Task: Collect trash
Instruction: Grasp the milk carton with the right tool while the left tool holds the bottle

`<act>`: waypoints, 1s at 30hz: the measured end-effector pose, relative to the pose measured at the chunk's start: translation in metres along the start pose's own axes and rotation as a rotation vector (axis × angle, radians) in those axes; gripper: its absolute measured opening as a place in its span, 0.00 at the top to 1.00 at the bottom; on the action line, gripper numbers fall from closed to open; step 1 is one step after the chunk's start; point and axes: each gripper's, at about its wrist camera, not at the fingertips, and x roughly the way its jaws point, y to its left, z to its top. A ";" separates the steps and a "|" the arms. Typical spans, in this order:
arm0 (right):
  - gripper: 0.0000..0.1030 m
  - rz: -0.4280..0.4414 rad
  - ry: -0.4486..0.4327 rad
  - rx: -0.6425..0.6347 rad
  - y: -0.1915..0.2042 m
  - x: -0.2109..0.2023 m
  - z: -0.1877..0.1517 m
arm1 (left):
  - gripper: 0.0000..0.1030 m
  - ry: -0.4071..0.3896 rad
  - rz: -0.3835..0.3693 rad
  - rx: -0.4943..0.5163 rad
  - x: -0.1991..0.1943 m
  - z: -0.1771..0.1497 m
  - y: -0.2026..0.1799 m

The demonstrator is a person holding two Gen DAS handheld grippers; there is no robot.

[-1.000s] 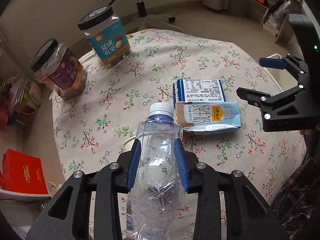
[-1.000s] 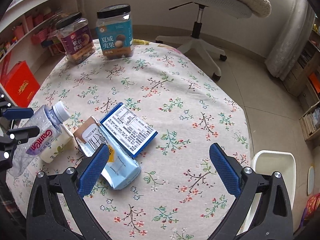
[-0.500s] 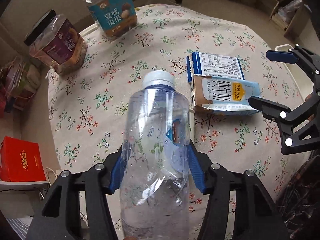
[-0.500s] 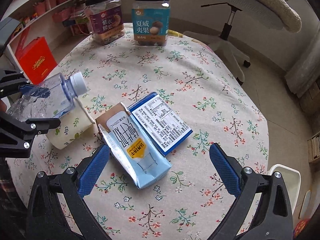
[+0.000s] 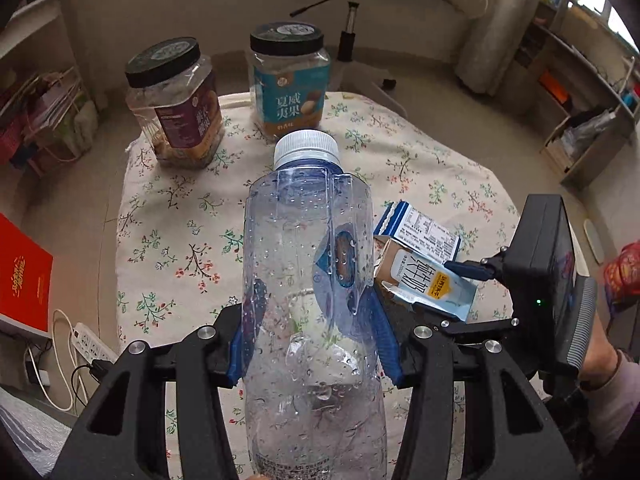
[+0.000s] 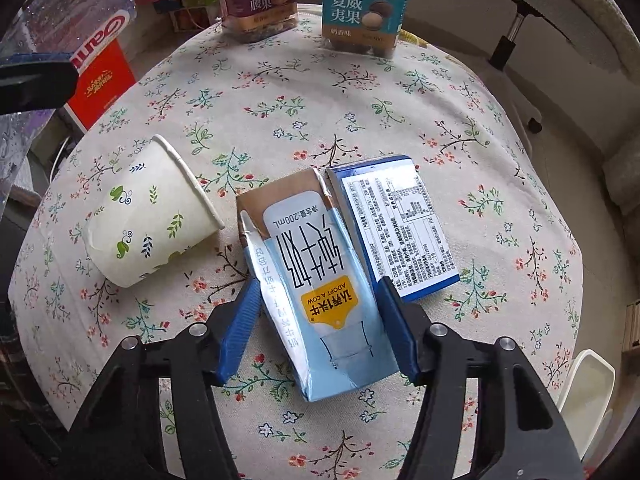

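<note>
Since the earlier frame, your right gripper (image 6: 316,328) has dropped over the milk carton (image 6: 316,284), jaws closing astride it; the carton's long axis runs along the fingers. Your left gripper (image 5: 314,344) clamps the bottle (image 5: 308,280) above the table (image 6: 280,92).

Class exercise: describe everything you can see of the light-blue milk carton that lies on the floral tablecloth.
The milk carton is a small, crumpled paperboard pack, light blue with a brown top, black characters and a yellow label. It lies flat, printed face up, on the floral tablecloth, its long edge against a blue-and-white carton. A tipped paper cup lies nearby. The right gripper straddles its lower half, jaws closing, blue pads at its sides.
</note>
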 end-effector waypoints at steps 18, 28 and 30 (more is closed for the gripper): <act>0.37 -0.010 0.065 -0.048 0.022 0.017 -0.003 | 0.51 -0.063 0.046 -0.106 -0.009 -0.002 0.015; 0.48 0.015 -0.150 0.055 0.013 -0.043 0.015 | 0.51 -0.106 0.089 -0.174 -0.016 0.000 0.026; 0.48 0.015 -0.231 0.069 0.011 -0.065 0.019 | 0.51 -0.135 0.100 -0.189 -0.022 0.002 0.026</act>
